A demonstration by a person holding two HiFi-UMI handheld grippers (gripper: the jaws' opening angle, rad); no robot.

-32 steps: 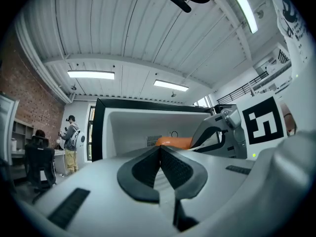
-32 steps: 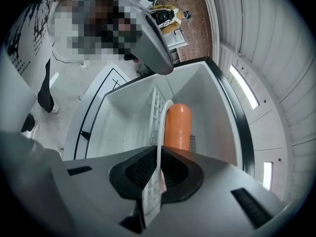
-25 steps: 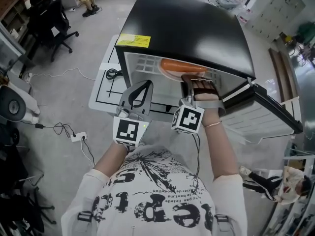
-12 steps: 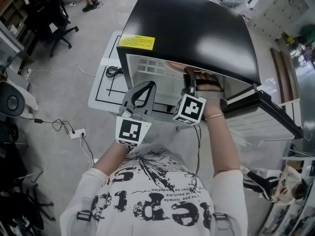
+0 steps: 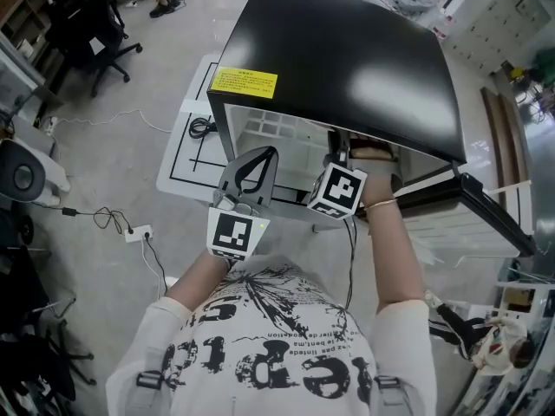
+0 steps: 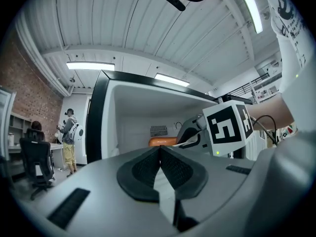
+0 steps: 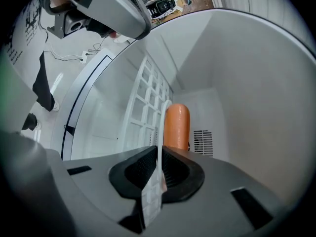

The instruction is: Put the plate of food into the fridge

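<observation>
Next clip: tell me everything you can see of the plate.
The plate is thin and white, seen edge-on, so only its rim shows. The right claw is shut on its near rim. One long, smooth orange piece of food, like a sausage, lies on it. Both are inside the white fridge; whether the plate rests on anything can't be told.

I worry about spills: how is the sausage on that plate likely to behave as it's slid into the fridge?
The sausage looks round and smooth and lies loose on the plate, so it would probably roll if the plate tilts. The right tongs pinch only the thin rim, so the plate may pivot in that grip.
</observation>
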